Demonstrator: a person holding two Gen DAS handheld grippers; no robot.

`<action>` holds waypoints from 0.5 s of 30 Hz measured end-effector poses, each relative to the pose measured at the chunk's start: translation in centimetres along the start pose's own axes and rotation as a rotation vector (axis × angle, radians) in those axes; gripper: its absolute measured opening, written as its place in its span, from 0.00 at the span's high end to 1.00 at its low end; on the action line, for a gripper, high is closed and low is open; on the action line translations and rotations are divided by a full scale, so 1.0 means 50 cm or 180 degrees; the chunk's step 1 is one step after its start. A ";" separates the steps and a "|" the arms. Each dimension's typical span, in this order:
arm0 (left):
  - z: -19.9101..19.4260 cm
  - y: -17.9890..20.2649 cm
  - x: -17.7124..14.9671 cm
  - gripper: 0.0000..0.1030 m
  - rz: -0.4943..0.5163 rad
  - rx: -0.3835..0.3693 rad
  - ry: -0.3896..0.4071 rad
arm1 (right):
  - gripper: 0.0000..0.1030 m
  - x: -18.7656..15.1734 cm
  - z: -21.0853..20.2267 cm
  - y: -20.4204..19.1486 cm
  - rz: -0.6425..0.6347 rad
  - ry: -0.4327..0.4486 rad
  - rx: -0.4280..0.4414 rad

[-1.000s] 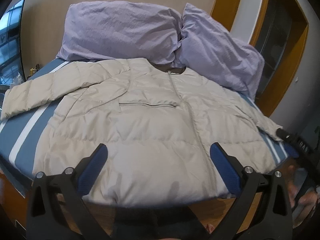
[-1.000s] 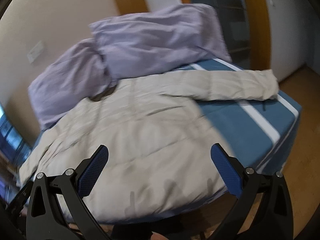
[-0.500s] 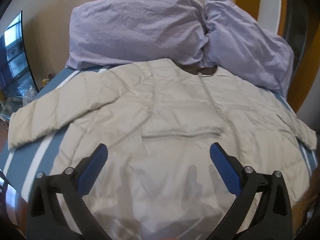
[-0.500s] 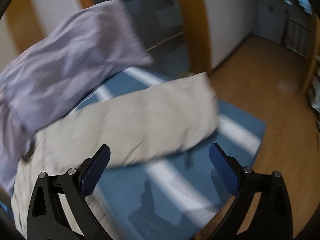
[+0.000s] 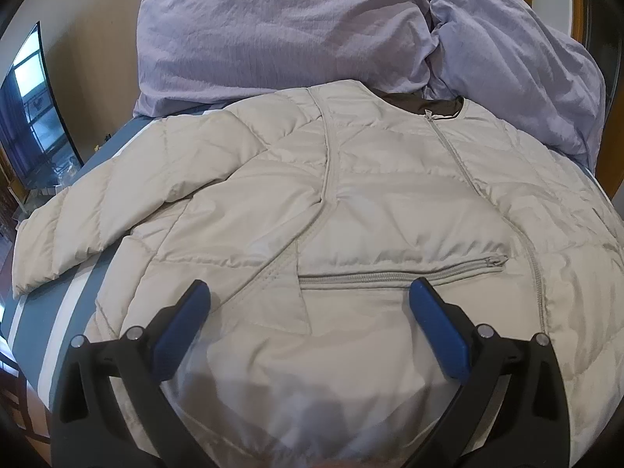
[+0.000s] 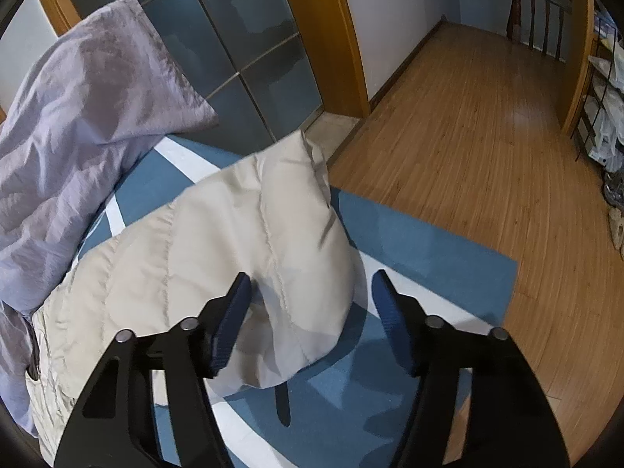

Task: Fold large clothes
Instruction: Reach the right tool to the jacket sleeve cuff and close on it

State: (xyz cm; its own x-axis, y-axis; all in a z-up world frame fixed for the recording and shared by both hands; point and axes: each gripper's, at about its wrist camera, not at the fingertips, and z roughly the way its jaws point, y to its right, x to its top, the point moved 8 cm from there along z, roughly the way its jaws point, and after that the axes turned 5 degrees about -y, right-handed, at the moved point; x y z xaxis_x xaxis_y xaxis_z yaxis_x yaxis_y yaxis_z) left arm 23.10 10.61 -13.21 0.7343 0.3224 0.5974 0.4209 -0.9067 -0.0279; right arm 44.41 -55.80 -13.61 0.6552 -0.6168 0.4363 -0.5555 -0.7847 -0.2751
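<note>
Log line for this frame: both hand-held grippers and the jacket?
left hand-held gripper: open, over jacket front | right hand-held gripper: open, straddling sleeve end | jacket: spread on bed, unfolded

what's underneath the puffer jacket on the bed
The beige puffer jacket lies on a blue bedspread with white stripes, visible beside the left sleeve and around the right sleeve. Two lavender pillows lie behind its collar. Anything under the jacket's body is covered.
</note>
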 end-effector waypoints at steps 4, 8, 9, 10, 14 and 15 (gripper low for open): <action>0.010 -0.001 -0.006 0.02 -0.0018 -0.0044 -0.0008 | 0.52 -0.005 0.005 -0.004 -0.0024 0.0010 0.0035; 0.019 -0.001 -0.010 0.02 -0.0051 -0.0098 -0.0009 | 0.72 -0.010 0.003 -0.015 -0.0105 0.0036 0.0078; 0.020 -0.002 -0.010 0.02 -0.0055 -0.0106 -0.0008 | 0.78 -0.008 0.001 -0.019 -0.0123 0.0051 0.0073; 0.022 -0.001 -0.011 0.02 -0.0059 -0.0118 -0.0007 | 0.79 -0.007 -0.007 -0.024 -0.0152 0.0086 0.0058; 0.027 -0.002 -0.013 0.02 -0.0094 -0.0176 -0.0009 | 0.81 0.008 -0.046 -0.062 -0.0303 0.0280 -0.0069; 0.027 -0.003 -0.013 0.02 -0.0102 -0.0191 -0.0010 | 0.82 0.013 -0.066 -0.080 -0.0368 0.0367 -0.0081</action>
State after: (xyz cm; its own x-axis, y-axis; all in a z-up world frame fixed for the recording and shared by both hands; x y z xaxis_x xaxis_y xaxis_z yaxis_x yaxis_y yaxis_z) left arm 23.30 10.91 -14.69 0.7226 0.3525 0.5947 0.4118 -0.9104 0.0393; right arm 45.39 -52.87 -9.41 0.6531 -0.5101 0.5597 -0.4936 -0.8473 -0.1962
